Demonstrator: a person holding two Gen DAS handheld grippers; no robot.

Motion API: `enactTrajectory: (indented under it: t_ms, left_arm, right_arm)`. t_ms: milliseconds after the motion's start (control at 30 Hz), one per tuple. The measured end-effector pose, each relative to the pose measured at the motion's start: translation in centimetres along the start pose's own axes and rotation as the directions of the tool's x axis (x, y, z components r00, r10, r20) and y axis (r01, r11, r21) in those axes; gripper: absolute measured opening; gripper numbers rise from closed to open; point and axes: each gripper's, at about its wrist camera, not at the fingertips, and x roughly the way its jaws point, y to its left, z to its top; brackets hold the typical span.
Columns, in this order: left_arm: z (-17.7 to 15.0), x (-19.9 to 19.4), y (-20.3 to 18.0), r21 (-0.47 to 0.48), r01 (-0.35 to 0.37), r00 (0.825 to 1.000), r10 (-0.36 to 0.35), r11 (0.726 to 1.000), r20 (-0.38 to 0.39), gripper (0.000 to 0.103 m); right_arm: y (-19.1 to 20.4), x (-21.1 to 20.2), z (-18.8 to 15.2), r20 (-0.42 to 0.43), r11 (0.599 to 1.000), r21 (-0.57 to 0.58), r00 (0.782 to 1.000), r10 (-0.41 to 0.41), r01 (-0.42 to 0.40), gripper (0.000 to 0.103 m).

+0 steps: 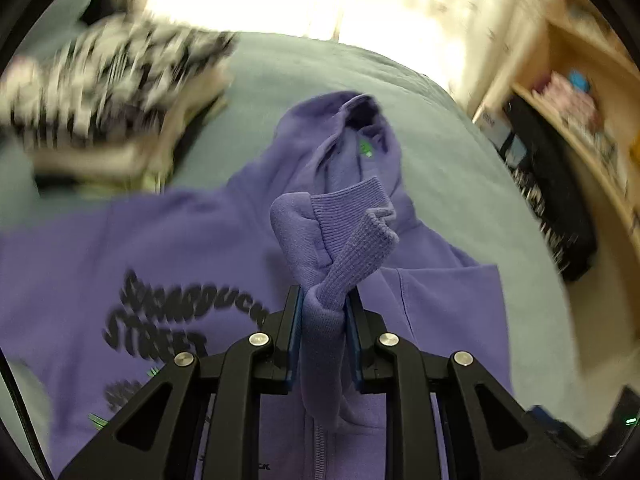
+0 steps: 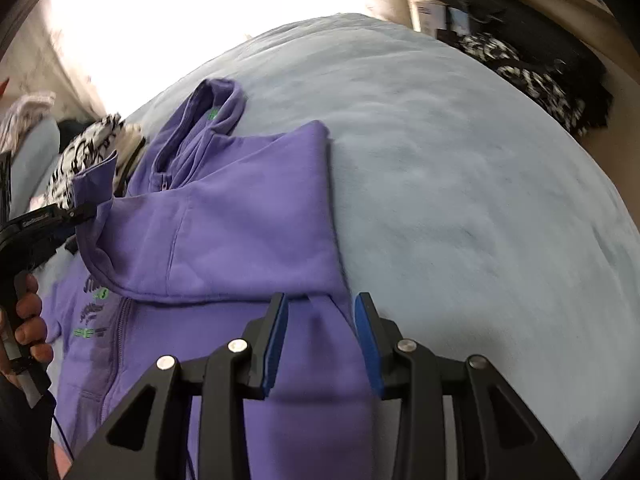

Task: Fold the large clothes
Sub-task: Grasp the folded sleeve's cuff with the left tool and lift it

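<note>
A purple zip hoodie (image 1: 180, 240) lies spread on a pale blue bed cover (image 1: 440, 160), with its hood toward the far side and dark printed letters on the chest. The left gripper (image 1: 325, 300) pinches the ribbed cuff (image 1: 352, 240) of one sleeve: the knit fabric is squeezed between the two blue pads, and the end of the cuff sticks up above the fingertips while the rest of the sleeve hangs down under them. In the right wrist view the same gripper (image 2: 82, 212) shows at the left edge, held in a person's hand (image 2: 28, 320), and the sleeve is lifted over the body of the hoodie (image 2: 224, 216).

The right gripper (image 2: 322, 300) has its jaws partly spread. A fold of purple fabric runs between them, close to the right edge of the garment, but the pads do not press on it as far as can be seen; small gaps stay on both sides.

A pile of black-and-white patterned clothes (image 1: 104, 80) lies on the bed beyond the hoodie on the left, blurred. A wooden shelf (image 1: 580, 120) stands beside the bed at the right.
</note>
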Motion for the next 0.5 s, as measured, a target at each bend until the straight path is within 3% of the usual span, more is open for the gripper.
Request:
enactTrajectory:
  t_ms: [67, 133, 200, 300, 367, 500]
  left_arm:
    - [-0.7, 1.0, 1.8, -0.060, 0.016, 0.999, -0.018, 0.998, -0.028, 0.019]
    - [-1.8, 2.1, 4.0, -0.110, -0.013, 0.999, 0.008, 0.994, -0.053, 0.020]
    - [-2.4, 2.6, 5.7, -0.145, -0.023, 0.997, 0.012, 0.989, -0.072, 0.027]
    - [-2.5, 2.4, 8.0, -0.192, 0.008, 0.997, -0.024, 0.981, -0.079, 0.048]
    - [-2.4, 2.1, 8.6, -0.178, 0.022, 0.997, -0.035, 0.984, -0.072, 0.067]
    - [-0.9, 3.1, 9.4, -0.152, 0.054, 0.992, -0.070, 0.987, -0.102, 0.073]
  right_arm:
    - [0.3, 1.0, 0.6, -0.019, 1.000, -0.013, 1.000, 0.008, -0.008, 0.035]
    - [0.1, 2.0, 1.0, -0.040, 1.000, -0.005, 0.999, 0.016, -0.016, 0.035]
    - [-0.1, 2.9, 1.2, -0.067, 1.000, 0.006, 0.997, 0.030, -0.030, 0.035]
    - [-0.4, 3.1, 1.3, -0.080, 0.999, 0.012, 0.996, 0.049, -0.048, 0.037]
    - [-0.5, 3.2, 1.4, -0.088, 0.997, 0.021, 0.994, 0.070, -0.069, 0.040]
    - [-1.0, 3.8, 1.8, -0.108, 0.994, 0.052, 0.989, 0.104, -0.099, 0.043]
